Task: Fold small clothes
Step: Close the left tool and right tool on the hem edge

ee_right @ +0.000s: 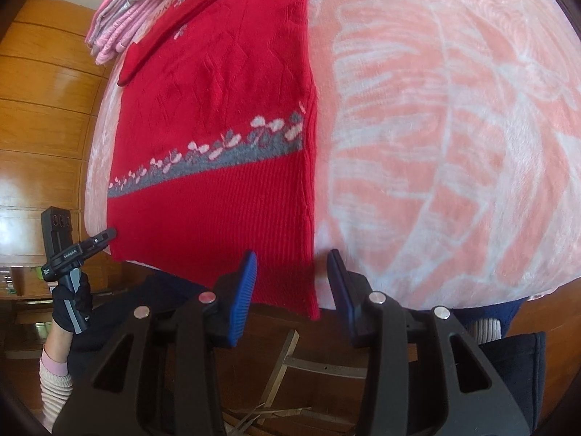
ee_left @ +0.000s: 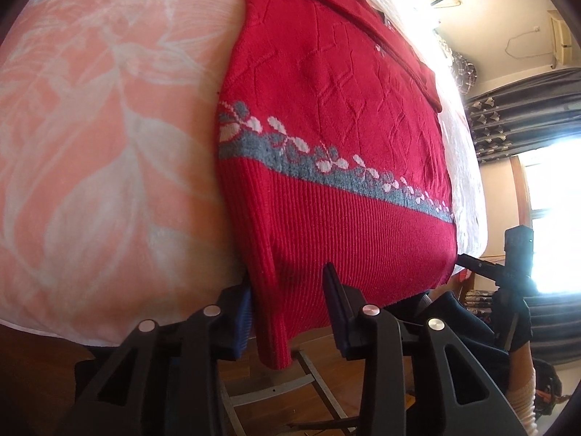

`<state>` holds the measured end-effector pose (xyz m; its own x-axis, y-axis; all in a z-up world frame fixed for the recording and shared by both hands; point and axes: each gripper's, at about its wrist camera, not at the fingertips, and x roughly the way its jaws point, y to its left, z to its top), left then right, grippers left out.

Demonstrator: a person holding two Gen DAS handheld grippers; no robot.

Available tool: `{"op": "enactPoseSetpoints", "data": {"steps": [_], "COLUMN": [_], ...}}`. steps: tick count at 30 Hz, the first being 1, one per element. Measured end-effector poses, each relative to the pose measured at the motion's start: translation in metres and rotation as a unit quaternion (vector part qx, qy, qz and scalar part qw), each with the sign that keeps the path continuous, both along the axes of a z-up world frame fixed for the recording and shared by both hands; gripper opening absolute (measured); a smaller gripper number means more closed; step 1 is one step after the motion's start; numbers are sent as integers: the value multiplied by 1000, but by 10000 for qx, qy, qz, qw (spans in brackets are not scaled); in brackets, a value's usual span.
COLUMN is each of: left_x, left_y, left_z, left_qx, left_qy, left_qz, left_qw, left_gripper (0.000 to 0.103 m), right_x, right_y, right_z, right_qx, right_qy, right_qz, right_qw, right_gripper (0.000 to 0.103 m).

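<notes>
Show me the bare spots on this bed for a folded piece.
Bare pink floral blanket lies both sides of the red knitted sweater, widest on its right. The far end is crowded by a pink folded clothes pile.

We note bare pink blanket from 12 to 3 o'clock of the red sweater; folded pink clothes obstruct at 11 o'clock.

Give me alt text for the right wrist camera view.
An open right gripper straddles the hem corner of a red sweater lying on a pink floral blanket. The left gripper reaches the opposite hem corner; pink folded clothes sit beyond.
</notes>
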<state>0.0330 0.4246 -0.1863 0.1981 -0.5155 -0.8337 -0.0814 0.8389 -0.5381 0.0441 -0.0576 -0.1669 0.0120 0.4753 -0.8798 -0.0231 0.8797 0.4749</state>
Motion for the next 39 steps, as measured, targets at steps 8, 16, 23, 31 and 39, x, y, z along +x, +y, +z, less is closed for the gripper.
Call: {"op": "enactPoseSetpoints", "data": {"steps": [8, 16, 23, 31, 39], "left_x": [0, 4, 23, 67, 114], "left_y": [1, 11, 17, 29, 45], "left_z": [0, 20, 65, 80, 67], "left_qx": [15, -611, -957, -835, -681], "left_qy": [6, -234, -893, -1204, -1256], "left_qz": [28, 291, 683, 1287, 1769], "left_qw": [10000, 9974, 9890, 9808, 9738], "left_gripper": [24, 8, 8, 8, 8], "right_x": [-10, -12, 9, 64, 132], "right_y": [9, 1, -26, -46, -37], "right_z": [-11, 15, 68, 84, 58], "right_qx": [-48, 672, 1489, 1656, 1491], "right_qy": [136, -14, -574, -756, -594], "right_qz": [276, 96, -484, -1272, -1779], "right_qw": [9995, 9977, 9860, 9750, 9709], "right_gripper": [16, 5, 5, 5, 4]}}
